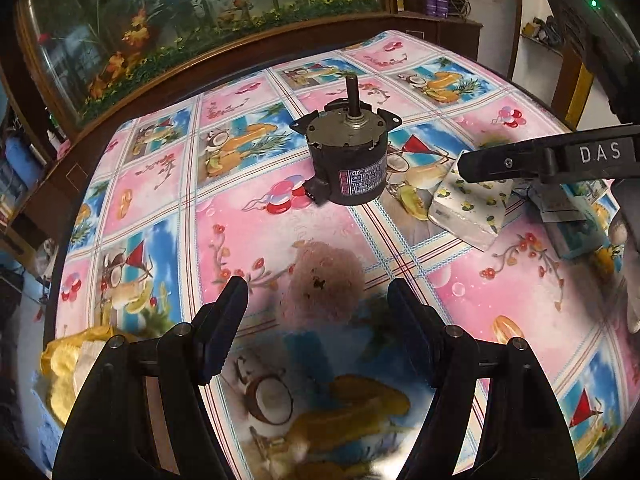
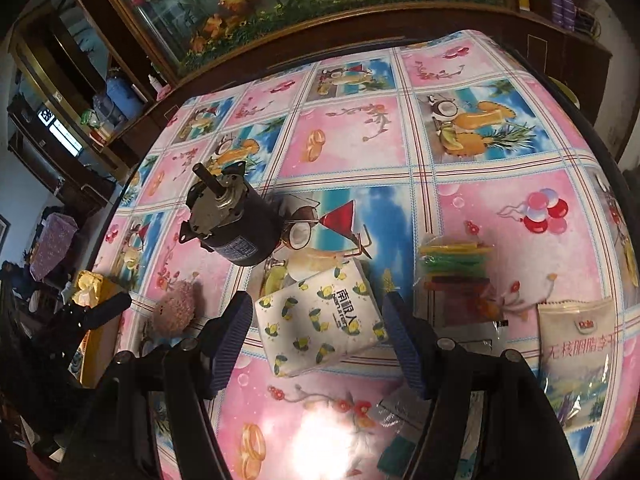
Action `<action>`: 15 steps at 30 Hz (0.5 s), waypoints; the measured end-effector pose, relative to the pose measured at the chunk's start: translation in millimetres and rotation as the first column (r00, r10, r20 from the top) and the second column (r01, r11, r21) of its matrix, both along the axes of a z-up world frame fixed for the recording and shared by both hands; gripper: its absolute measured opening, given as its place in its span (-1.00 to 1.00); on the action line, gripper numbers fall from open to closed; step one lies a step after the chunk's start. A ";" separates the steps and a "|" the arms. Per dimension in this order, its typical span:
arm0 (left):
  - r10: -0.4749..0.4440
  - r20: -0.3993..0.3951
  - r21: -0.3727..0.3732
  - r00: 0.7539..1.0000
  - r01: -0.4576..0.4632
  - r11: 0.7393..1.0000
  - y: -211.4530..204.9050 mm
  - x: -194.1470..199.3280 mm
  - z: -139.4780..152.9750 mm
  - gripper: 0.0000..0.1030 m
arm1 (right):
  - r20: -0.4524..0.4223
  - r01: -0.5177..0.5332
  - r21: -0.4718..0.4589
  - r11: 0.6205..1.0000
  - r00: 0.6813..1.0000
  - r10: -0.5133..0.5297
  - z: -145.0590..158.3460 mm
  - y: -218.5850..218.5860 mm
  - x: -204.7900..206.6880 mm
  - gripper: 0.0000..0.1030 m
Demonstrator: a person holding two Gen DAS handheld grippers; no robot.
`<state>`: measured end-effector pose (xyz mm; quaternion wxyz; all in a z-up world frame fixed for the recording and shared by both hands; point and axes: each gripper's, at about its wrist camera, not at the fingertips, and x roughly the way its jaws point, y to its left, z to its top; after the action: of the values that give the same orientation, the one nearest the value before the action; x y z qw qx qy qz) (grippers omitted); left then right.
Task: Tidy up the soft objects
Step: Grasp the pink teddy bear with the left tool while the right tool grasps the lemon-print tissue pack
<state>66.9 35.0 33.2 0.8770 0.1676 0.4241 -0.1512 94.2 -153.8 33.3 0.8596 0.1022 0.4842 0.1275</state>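
A blurred pink plush ball lies at twelve o'clock between the left gripper's wide, empty jaws. Only the right view shows the tissue pack whole, between the right gripper's open jaws, and a snack pouch at three o'clock. The tablecloth is floral.

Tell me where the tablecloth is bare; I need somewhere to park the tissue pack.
Bare cloth lies beyond the motor, toward the fish tank, and in the near pink square before the tissue pack. Crowded: the right side, with sponge stack and snack pouch.
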 end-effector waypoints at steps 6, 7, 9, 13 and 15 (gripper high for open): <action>0.020 -0.028 0.073 0.999 -0.018 0.997 -11.6 14.8 -17.4 0.43 | -0.032 -0.069 -0.077 0.995 0.997 0.067 -12.3 17.1 6.2 0.32; 0.024 -0.046 0.070 0.999 -0.021 0.997 -11.1 15.2 -18.2 0.42 | -0.037 -0.082 -0.097 0.992 0.996 0.078 -13.9 20.5 4.8 0.32; 0.016 -0.110 -0.001 0.994 -0.016 1.000 -4.7 14.9 -18.0 -0.11 | -0.036 -0.116 -0.130 0.985 0.993 0.112 -14.7 26.5 0.2 0.32; -0.005 -0.161 -0.046 0.987 -0.002 0.999 2.0 -0.8 -17.2 -0.24 | -0.054 -0.183 -0.135 0.974 0.983 0.177 -13.5 33.9 -15.6 0.30; -0.009 -0.173 -0.047 0.985 0.001 0.999 3.7 -11.6 -16.7 -0.24 | -0.060 -0.213 -0.137 0.967 0.977 0.206 -13.7 37.0 -25.6 0.29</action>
<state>55.3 38.7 16.5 0.8401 0.1343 0.4947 -0.1773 68.6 -116.8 19.6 0.8351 -0.0084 0.5196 0.1801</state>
